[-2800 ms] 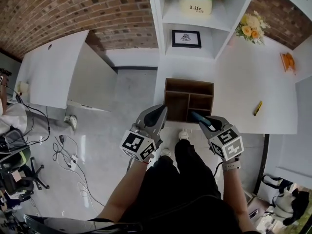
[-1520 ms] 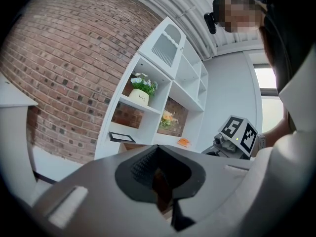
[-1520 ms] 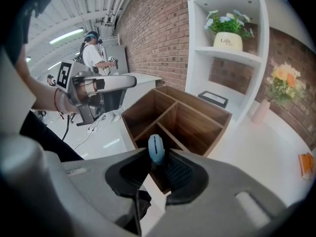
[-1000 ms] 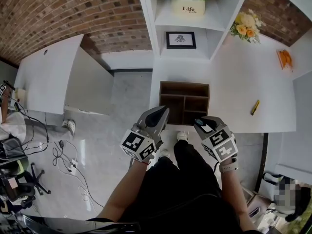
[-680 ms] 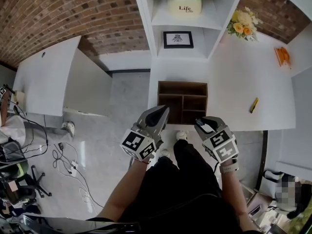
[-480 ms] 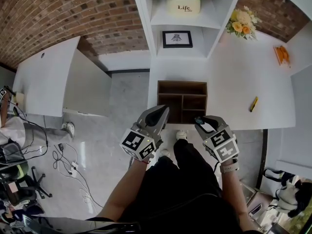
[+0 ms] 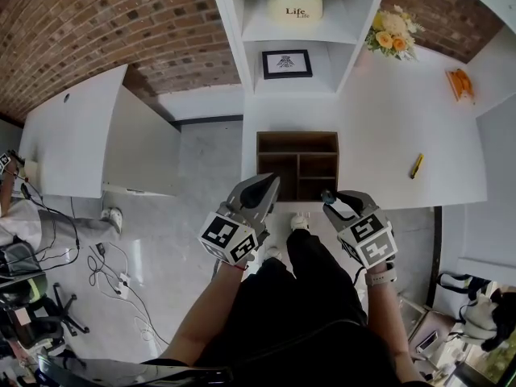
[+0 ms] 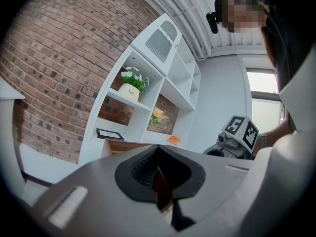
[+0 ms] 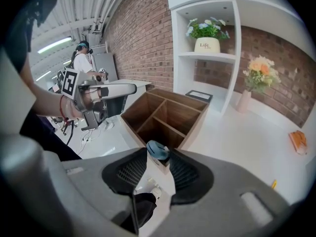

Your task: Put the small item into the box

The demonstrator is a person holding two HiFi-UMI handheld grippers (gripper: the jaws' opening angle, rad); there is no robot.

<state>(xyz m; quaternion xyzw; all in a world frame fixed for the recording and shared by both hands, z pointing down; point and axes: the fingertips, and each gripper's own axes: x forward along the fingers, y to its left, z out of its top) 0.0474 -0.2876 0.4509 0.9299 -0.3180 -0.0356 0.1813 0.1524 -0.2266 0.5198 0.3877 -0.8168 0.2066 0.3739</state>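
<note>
On the white bench, the head view shows a compartmented wooden box. Left gripper view: jaws pressed together. Right gripper view: jaws opening, with a small blue-capped white item between their tips, over the box's near corner.

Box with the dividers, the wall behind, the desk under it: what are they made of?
Box: wood or wood-look board, brown and matt, with paler cut edges. Wall: red-brown brick, rough, with pale mortar lines. Desk: smooth white top, perhaps laminate or painted board; the look leaves that open.
</note>
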